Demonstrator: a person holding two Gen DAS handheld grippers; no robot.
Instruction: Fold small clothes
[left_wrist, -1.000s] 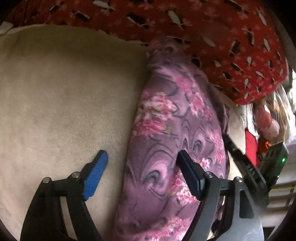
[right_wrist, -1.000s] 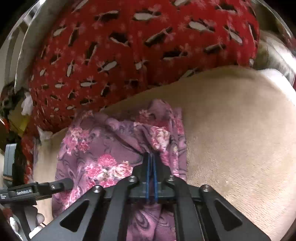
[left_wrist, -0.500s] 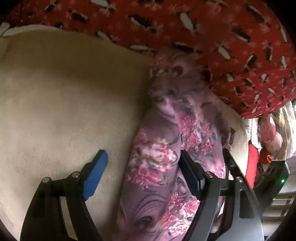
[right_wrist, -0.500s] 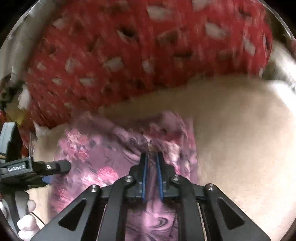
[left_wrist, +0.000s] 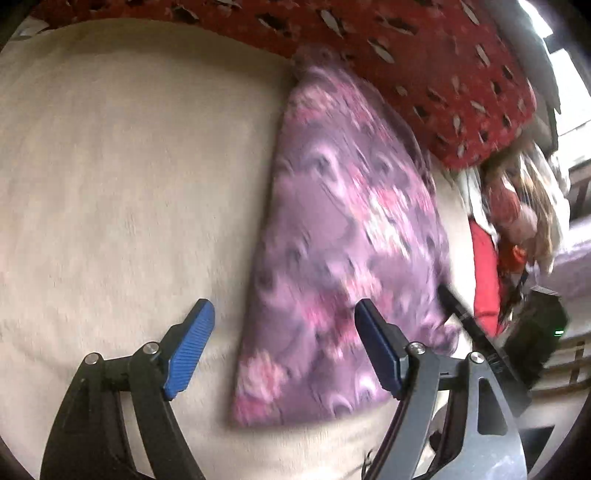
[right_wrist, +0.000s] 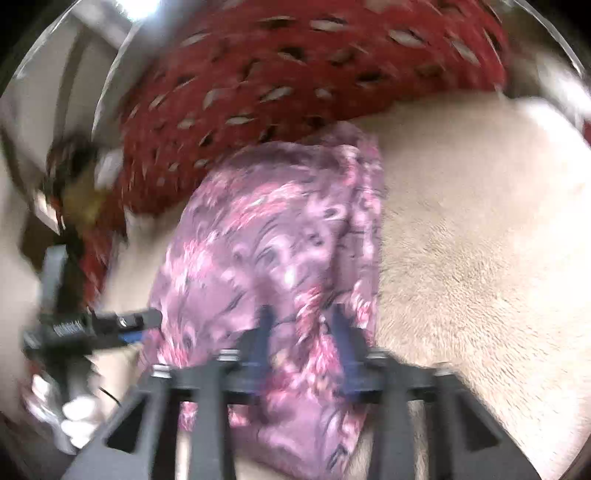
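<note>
- Since a second ago, the right hand-held gripper (right_wrist: 301, 332) has let go: its blue pads, then pinched shut on the purple floral garment (left_wrist: 343, 251), now stand parted with nothing between them, poised over the cloth's near end.
- Meanwhile the garment has settled into a flatter, folded strip with a straight left edge.
- Left hand-held gripper (left_wrist: 284, 347) stays wide open and empty; its left pad (left_wrist: 190, 350) hangs above the cream blanket (left_wrist: 129, 184), its right pad over the garment.
- Garment lies on the cream blanket, its far end touching the red patterned fabric (left_wrist: 424, 55).
- Blurred clutter (left_wrist: 517, 214) sits at the far right of the left wrist view.
</note>
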